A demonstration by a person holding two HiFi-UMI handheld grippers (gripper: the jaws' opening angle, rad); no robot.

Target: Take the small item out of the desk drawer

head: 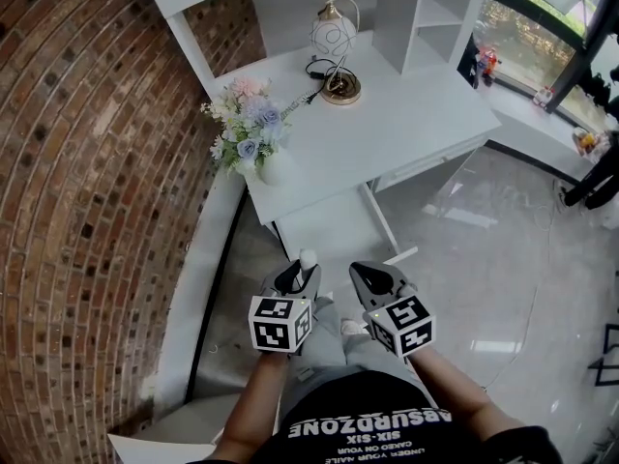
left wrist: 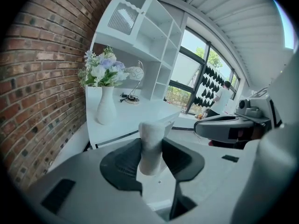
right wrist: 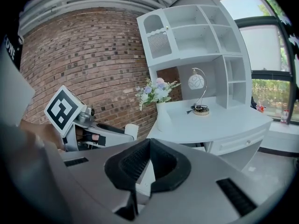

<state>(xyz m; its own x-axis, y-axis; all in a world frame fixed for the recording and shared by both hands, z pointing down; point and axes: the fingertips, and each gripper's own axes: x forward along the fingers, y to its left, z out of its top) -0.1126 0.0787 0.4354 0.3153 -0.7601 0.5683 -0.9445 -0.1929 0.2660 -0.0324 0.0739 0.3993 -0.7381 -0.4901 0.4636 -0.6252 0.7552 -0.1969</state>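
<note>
A small white cylinder [head: 309, 256] stands upright between the pads of my left gripper [head: 302, 267], which is shut on it. In the left gripper view the cylinder [left wrist: 151, 146] fills the gap between the dark pads [left wrist: 122, 164] and pokes above them. The open white desk drawer [head: 329, 222] lies just beyond and below both grippers. My right gripper [head: 366, 274] hovers beside the left one, shut with nothing in it. In the right gripper view its jaws [right wrist: 148, 146] meet at the tips, and the left gripper [right wrist: 112, 132] with the cylinder [right wrist: 132, 130] shows at left.
The white desk [head: 416, 114] carries a vase of flowers [head: 253, 133] at its left end and a gold-based lamp [head: 336, 42] with a cable. White shelves [head: 426, 13] stand behind. A brick wall [head: 87, 162] runs along the left. Glossy floor [head: 503, 278] spreads to the right.
</note>
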